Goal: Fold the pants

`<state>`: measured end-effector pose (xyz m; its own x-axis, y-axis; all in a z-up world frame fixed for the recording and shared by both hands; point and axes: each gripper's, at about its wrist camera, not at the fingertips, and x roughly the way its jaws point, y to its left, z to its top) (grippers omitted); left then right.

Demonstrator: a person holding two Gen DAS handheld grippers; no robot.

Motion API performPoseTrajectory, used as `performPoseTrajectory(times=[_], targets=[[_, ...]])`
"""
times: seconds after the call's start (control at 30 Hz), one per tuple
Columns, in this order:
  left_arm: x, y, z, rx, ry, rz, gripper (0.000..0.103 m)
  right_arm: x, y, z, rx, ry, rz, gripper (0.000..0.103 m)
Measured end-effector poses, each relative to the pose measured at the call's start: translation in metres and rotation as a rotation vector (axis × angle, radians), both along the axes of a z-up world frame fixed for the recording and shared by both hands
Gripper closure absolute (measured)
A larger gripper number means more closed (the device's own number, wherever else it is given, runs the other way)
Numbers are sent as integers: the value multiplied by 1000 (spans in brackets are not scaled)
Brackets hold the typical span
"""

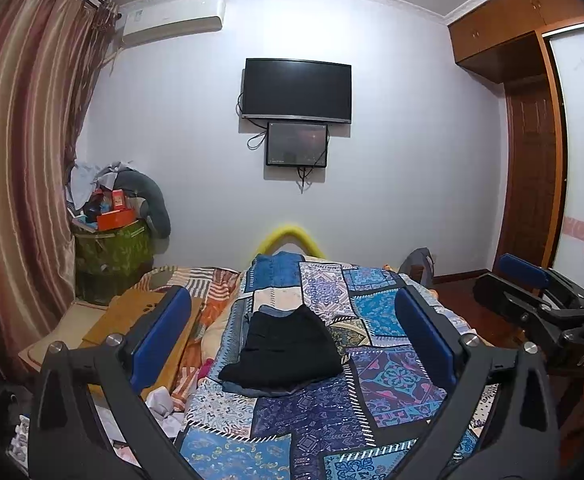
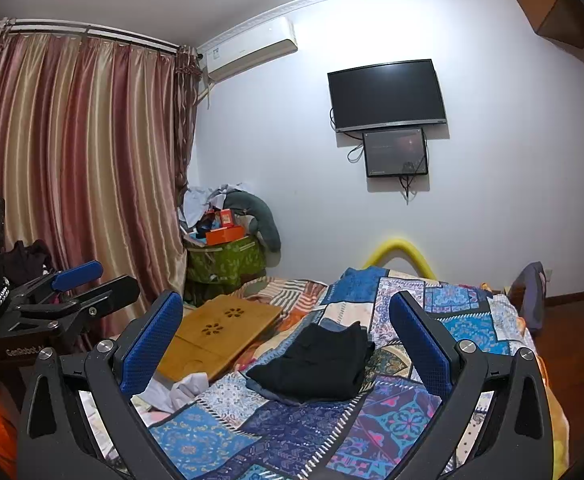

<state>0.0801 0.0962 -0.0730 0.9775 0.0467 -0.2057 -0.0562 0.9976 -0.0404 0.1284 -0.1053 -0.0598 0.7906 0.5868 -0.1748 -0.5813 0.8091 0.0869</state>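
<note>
Black folded pants (image 1: 283,350) lie beyond both spread claws.

Folded black pants (image 1: 283,350) lie on the bed's blue patchwork quilt (image 1: 392,384).

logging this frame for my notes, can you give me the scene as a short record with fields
surface: bed with blue patchwork quilt
pants: black pants, folded into a compact stack on the quilt
under pants: a blue garment edge shows beneath
left tool: open, holding nothing, raised above the bed
right tool: open, holding nothing
beside pants: wooden lap tray
wall: dark tv
</note>
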Motion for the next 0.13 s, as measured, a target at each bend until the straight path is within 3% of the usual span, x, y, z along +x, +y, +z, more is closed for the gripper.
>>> performPoseTrajectory(times=[0.13], targets=[[3,-1,1,-9,11,-8,0,0,3,0,-4,4,2,0]])
